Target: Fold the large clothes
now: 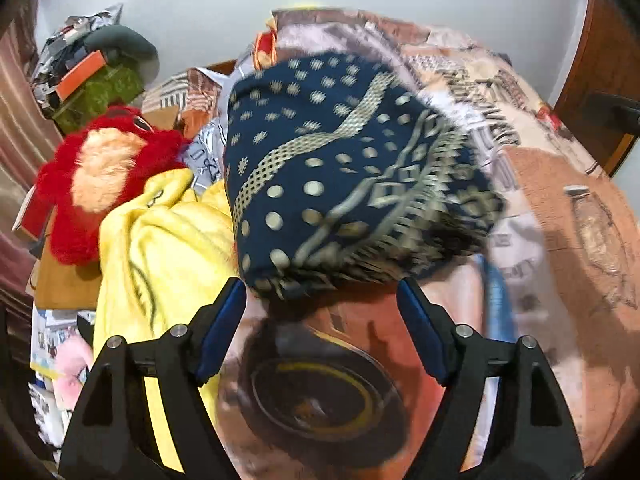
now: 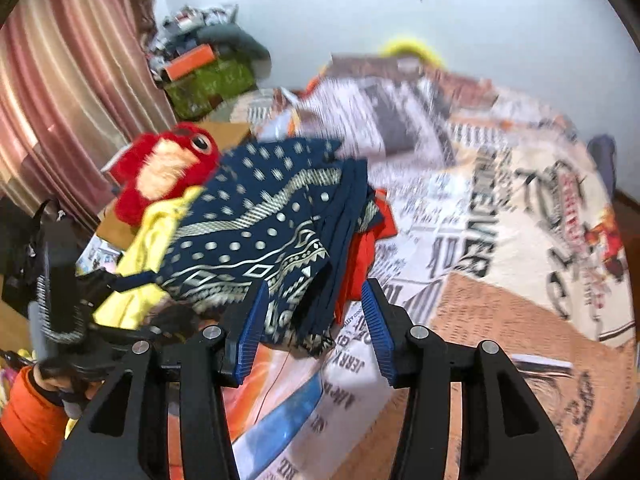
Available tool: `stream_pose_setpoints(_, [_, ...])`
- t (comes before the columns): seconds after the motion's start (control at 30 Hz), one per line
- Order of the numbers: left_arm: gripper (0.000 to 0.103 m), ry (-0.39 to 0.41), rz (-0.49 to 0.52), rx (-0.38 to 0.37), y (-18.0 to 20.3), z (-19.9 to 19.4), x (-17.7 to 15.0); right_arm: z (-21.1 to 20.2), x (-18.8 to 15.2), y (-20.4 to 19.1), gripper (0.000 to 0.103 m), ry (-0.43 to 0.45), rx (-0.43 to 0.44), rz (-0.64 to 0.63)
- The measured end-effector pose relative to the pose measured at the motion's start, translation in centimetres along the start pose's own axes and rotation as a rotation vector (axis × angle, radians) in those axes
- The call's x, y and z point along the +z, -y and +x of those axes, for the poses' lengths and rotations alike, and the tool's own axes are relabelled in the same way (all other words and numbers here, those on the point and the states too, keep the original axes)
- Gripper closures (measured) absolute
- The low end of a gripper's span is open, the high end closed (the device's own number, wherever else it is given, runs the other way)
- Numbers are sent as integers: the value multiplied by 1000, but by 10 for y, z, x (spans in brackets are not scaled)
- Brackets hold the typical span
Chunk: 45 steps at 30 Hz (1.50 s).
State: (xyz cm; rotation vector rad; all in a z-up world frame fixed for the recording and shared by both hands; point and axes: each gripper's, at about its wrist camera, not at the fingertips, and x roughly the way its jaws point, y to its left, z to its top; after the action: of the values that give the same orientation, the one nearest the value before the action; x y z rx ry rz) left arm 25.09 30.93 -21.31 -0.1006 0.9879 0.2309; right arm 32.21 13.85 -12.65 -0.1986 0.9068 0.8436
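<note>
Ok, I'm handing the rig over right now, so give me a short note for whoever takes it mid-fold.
Left gripper: open, nothing between the jaws, just short of the near edge of the navy patterned garment.
Right gripper: open, jaws either side of the garment's hanging near edge, pads not pressing on it.
Things: the navy garment lies folded in a bundle on the printed bedsheet, partly over a yellow garment; a red plush toy sits behind them. An orange cloth shows beside the bundle.
Done: navy garment looks folded and released.
Left: probably the yellow garment; the fold's neatness is blurred.
</note>
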Motion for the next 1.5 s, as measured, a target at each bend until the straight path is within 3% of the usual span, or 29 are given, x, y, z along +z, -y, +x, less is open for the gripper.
stream_pose_setpoints(0.23, [25,271,-103,-5,5,-132,11,-104,-6,-21,58,236,8,-38])
stream_pose_setpoints(0.47, [25,595,-86,3,40,-268,-8,-191,-25,-46,58,462,26,-54])
stream_pose_setpoints(0.7, [24,808,-87,15,71,-341,-51,-236,-54,-76,54,619,13,-85])
stream_pose_setpoints(0.8, [16,852,-80,48,82,-352,-68,-242,-65,-86,38,657,-3,-100])
stream_pose_setpoints(0.87, [10,871,-85,73,85,-355,-79,-243,-72,-93,22,685,-31,-101])
stream_pose_setpoints(0.93, [0,881,-99,102,86,-357,-86,-243,-75,-98,13,699,-49,-103])
stream_pose_setpoints(1.03, [0,871,-113,149,89,-356,-93,-236,-74,-99,5,692,-63,-96])
stream_pose_setpoints(1.5, [0,808,-144,121,83,-336,-97,-228,-79,-87,3,621,-77,-16])
